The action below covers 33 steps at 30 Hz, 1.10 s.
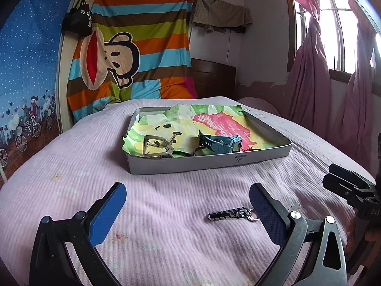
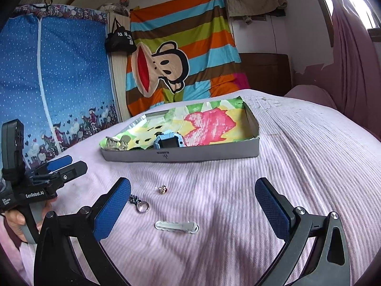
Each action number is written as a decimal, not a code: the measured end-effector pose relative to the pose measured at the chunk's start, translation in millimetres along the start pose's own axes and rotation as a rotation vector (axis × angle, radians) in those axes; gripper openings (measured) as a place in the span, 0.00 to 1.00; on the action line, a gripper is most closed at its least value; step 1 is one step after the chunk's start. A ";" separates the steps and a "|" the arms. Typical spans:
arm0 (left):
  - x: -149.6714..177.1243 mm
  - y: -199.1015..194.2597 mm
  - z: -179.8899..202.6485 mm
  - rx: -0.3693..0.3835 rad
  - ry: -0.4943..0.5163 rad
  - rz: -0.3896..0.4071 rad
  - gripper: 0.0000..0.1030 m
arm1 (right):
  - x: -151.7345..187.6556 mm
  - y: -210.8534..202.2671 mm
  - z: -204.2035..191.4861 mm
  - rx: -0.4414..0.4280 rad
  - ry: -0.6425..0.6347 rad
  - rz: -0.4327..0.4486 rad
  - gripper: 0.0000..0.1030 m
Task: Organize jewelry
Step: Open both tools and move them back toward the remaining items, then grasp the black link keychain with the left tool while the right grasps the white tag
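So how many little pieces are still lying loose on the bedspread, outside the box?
3: a braided chain with a ring beside the right gripper's left finger, a small earring-like piece past it, and a silver hair clip nearest. Others may be hidden.

Blue watch (image 2: 164, 144) and metal buckle (image 1: 157, 146) inside tray (image 2: 204, 153); braided keychain (image 1: 232, 214), earring (image 2: 163, 189), silver hair clip (image 2: 177, 227) flat on bed near tray.

Bedspread (image 2: 238, 202) open — tray (image 2: 202, 153) beyond
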<state>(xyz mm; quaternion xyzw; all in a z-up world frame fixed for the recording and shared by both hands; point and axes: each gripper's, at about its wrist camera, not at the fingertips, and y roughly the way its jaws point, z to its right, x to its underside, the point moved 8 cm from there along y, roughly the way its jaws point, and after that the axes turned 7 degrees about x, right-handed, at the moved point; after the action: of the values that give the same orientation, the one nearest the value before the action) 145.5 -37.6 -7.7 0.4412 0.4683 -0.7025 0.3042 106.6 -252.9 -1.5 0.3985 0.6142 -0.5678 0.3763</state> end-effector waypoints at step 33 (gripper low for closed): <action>33.5 58.3 15.5 0.192 0.008 -0.309 0.79 | 48.3 36.1 -25.0 -0.090 -0.116 -0.249 0.69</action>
<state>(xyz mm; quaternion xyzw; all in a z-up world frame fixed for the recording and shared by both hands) 175.1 -74.4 -58.1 0.3938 0.4624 -0.7806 0.1475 120.1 -223.7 -58.2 0.2684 0.6609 -0.6041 0.3552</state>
